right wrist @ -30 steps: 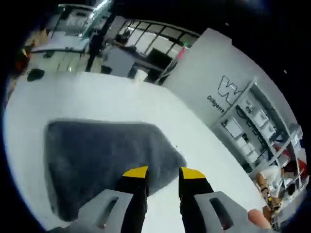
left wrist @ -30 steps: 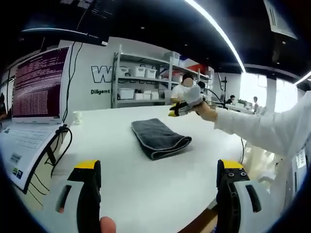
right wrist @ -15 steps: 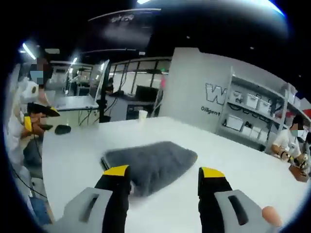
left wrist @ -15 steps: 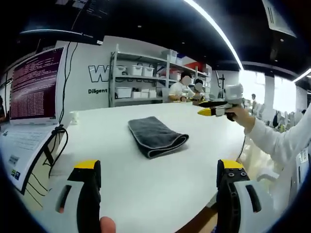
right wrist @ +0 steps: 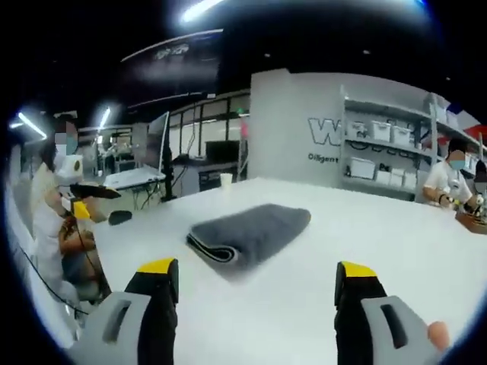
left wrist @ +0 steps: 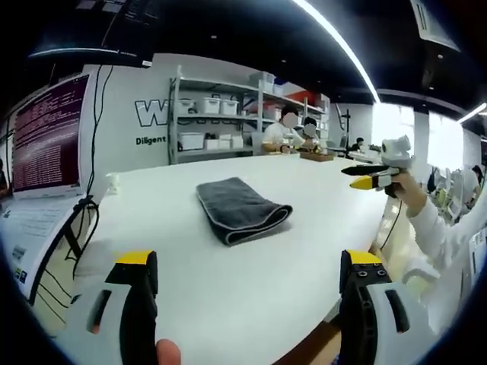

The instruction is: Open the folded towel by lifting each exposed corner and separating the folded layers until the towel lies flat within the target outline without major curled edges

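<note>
Big white tabletop (left wrist: 228,289) with shelving (left wrist: 217,114) along the back wall, and the grey towel (left wrist: 240,209) sits folded mid-table, bare surface all round it. Left gripper (left wrist: 247,266) and right gripper (right wrist: 259,274) both hang near the table's edges, well apart from it, fingers spread wide, holding nothing.

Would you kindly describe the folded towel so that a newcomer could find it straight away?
Start at the large white table. Near its middle lies a dark grey folded towel, plush, with a pale trim line along its stacked layers. It is the only dark soft thing on the white tabletop, well clear of the laptop at the edge.
</note>
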A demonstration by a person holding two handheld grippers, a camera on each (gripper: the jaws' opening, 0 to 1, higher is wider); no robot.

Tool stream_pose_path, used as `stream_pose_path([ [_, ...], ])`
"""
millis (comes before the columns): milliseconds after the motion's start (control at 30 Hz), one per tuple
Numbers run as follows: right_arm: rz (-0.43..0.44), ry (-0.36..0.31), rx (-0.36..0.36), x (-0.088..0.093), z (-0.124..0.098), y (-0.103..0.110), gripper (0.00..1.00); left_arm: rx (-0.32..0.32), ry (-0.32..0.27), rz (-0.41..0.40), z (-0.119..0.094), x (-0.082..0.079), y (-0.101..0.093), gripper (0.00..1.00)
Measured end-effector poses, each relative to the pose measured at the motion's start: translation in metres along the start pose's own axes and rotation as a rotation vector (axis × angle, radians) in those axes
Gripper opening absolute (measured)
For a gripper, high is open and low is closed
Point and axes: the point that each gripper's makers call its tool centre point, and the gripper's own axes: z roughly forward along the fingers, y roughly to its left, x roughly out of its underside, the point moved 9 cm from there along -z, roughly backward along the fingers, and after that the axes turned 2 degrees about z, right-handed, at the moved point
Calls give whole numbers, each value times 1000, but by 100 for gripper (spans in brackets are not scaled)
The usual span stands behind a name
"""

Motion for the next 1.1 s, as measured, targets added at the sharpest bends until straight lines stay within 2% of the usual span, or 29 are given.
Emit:
stream_pose_path([
  [233,61,11,-21,16,-17,-5,99,22,16,18,11,-1,-14,99],
  [533,81,8,-4,29,-35,-15,99,66,27,8,30,3,-23,99],
  [667,85,20,11,33,-40,-16,99,114,-40,3,37,-2,-29,99],
  [767,87,13,12,31,-41,-17,99,133,-54,-14,41,-1,-30,99],
  [900,85,17,16,31,-43,-17,99,146,-35,-12,46,2,-31,99],
  [1100,94,18,17,32,-46,-16,99,131,-22,-16,45,5,-28,99],
])
